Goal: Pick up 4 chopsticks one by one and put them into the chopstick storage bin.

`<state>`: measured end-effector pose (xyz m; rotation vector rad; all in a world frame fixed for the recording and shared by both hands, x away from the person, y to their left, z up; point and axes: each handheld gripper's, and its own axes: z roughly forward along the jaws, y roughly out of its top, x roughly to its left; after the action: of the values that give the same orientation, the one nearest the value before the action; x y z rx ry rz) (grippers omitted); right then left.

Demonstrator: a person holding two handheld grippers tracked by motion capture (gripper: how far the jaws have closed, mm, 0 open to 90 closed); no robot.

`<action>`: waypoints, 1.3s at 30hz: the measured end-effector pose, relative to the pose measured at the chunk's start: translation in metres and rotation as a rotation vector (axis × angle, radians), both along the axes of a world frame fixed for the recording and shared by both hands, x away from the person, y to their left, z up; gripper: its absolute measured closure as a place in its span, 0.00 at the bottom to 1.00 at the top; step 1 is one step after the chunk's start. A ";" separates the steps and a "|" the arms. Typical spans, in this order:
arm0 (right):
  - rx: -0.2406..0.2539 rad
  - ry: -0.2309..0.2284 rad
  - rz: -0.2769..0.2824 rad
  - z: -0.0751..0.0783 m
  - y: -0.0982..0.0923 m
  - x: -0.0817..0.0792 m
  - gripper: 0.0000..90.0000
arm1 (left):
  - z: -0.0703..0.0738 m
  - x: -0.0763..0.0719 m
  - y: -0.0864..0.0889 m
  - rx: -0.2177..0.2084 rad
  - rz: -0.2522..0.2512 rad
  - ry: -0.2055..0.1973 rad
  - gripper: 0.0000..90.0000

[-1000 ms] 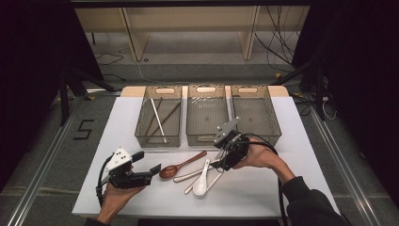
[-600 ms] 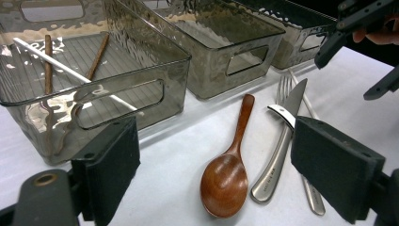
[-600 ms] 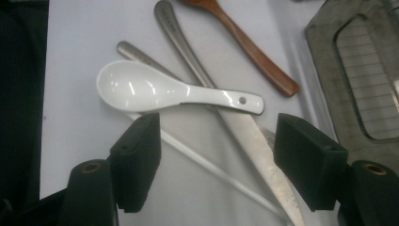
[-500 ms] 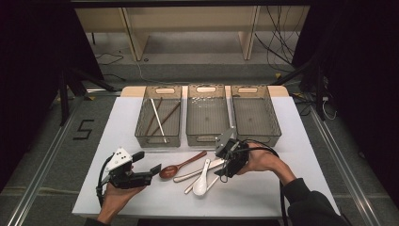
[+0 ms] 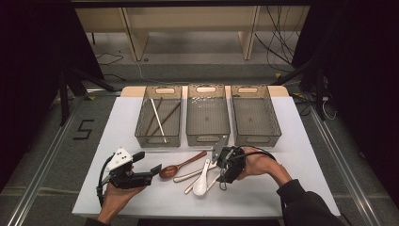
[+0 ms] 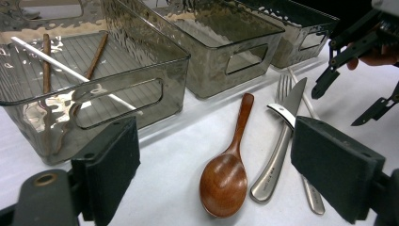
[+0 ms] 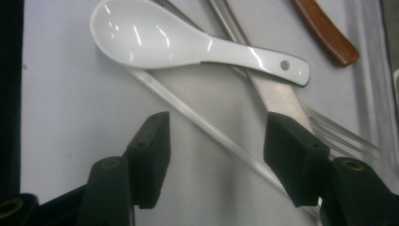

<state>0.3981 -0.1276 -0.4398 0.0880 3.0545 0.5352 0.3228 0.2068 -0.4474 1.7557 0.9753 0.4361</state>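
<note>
Right gripper view showed the right gripper (image 7: 214, 160), jaws part-open and just closing, straddling the white chopstick (image 7: 207, 127) on the table (image 7: 61, 141), ungripped. Chopsticks (image 5: 160, 115) occupied the left bin (image 5: 141, 120); the remaining cutlery awaited sorting.

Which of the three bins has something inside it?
The left bin: it holds chopsticks. The middle bin and right bin look empty.

Three smoked-plastic bins (image 5: 207, 134) line the white table (image 5: 122, 117), the left one holding two brown chopsticks (image 5: 165, 117) and a white one (image 5: 157, 119). A wooden spoon (image 5: 175, 168) lies nearby.
</note>
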 end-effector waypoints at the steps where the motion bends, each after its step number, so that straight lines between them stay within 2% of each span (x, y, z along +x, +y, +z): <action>1: -0.007 -0.003 0.006 -0.002 0.000 0.000 0.48 | 0.000 0.000 0.000 0.000 0.000 -0.001 0.17; 5: -0.045 0.010 0.014 -0.005 0.002 0.000 0.52 | 0.000 0.000 0.000 0.002 0.000 0.000 0.17; 11: -0.072 -0.004 0.048 -0.012 0.006 0.004 0.59 | 0.000 0.000 0.000 0.002 -0.001 -0.001 0.17; 17: -0.109 0.010 0.049 -0.018 0.008 0.007 0.62 | 0.000 0.000 0.000 0.002 -0.003 0.000 0.17; 23: -0.116 0.011 0.051 -0.018 0.008 0.006 0.65 | 0.000 0.000 -0.001 0.005 -0.006 0.000 0.17; 34: -0.180 0.006 0.146 -0.017 0.007 -0.002 0.77 | 0.000 0.000 -0.001 0.004 -0.006 0.002 0.17; 39: -0.205 0.010 0.164 -0.016 0.007 -0.007 0.82 | 0.000 0.000 -0.001 0.011 -0.011 0.002 0.17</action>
<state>0.3911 -0.1207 -0.4559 -0.1687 3.1218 0.2246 0.3230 0.2055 -0.4474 1.7705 0.9661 0.4332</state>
